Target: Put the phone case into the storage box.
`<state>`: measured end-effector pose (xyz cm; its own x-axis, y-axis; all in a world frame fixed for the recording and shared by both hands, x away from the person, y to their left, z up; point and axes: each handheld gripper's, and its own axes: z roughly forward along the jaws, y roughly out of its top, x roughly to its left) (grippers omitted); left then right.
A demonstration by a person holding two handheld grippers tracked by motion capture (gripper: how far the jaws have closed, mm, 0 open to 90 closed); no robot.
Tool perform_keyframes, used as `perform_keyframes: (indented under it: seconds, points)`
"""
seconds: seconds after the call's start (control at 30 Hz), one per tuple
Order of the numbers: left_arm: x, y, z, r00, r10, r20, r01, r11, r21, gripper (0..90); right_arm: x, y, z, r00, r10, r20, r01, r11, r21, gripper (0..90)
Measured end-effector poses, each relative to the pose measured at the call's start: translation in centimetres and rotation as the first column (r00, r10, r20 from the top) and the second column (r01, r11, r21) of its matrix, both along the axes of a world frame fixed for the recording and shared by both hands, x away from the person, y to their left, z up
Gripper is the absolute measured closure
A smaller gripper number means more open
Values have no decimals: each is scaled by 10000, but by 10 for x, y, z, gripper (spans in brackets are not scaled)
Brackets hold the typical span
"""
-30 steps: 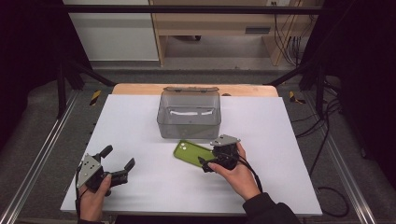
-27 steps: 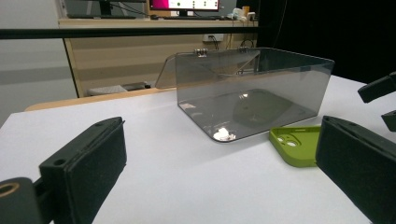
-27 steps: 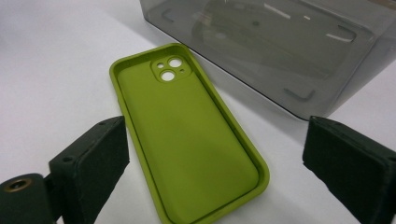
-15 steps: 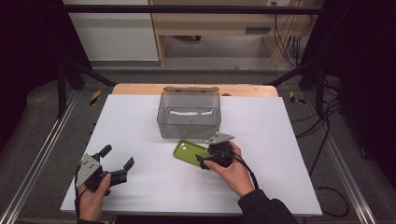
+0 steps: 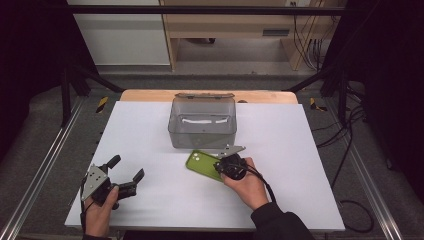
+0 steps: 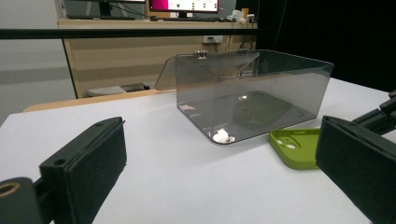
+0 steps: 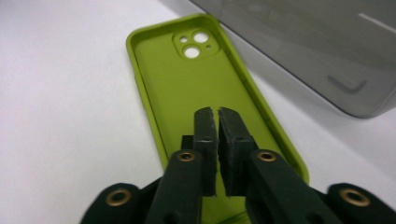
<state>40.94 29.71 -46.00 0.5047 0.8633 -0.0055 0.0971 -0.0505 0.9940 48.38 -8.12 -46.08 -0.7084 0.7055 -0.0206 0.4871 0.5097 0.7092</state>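
Jaws of the right gripper (image 7: 217, 114) stand pressed together, pad against pad, having just closed. Right gripper view: the closed tips sit over the hollow inside of the green phone case (image 7: 187, 88), around its middle length. Whether a thin part of the case is caught between the pads cannot be told; both side rims lie clear of the tips.

Case: lime green, soft-looking, lying open side up with a raised rim all round. Camera cut-out with several round holes at the end farthest from the gripper. High view: case (image 5: 202, 164) lies flat on the white table (image 5: 300, 150), near its middle and a little toward the near edge, just in front of the smoky clear plastic box (image 5: 202, 122), set at a slant to the table edges. Box and case are close together, apart.

Right hand (image 5: 247, 185) comes in from the near edge, sleeve dark, wrapped round the gripper body, gripper aimed at a low angle toward the box.

Left gripper (image 5: 124, 172) rests by the near left corner, jaws spread wide with nothing between them. Left hand (image 5: 97, 212) holds it low over the table. Left gripper view looks across at the box (image 6: 252, 93) and the case (image 6: 296, 144).
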Motion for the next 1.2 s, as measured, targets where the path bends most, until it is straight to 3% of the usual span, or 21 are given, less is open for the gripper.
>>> perform_keyframes:
  seconds: [0.23,0.7,0.8,0.97,1.2]
  points:
    - [0,-2,0,10000,-72,-31,72,10000,61,18,-7,2,-7,9998,124,-160,-129,9993,-349,900]
    - [0,-4,-1,9999,-93,-69,94,9998,175,19,-24,-14,-9,9974,237,-688,-253,9994,-231,900]
    - [0,-4,-1,10000,-69,-41,69,9998,172,19,-32,-20,-10,9968,141,-786,-136,9999,64,900]
    - [0,-4,-1,10000,-74,-58,75,9998,164,19,-41,-24,-10,9953,253,-934,-244,9996,110,900]
    - [0,-5,-1,9999,-117,-95,119,9997,198,20,-67,-26,-10,9922,602,-1094,-583,9981,202,900]
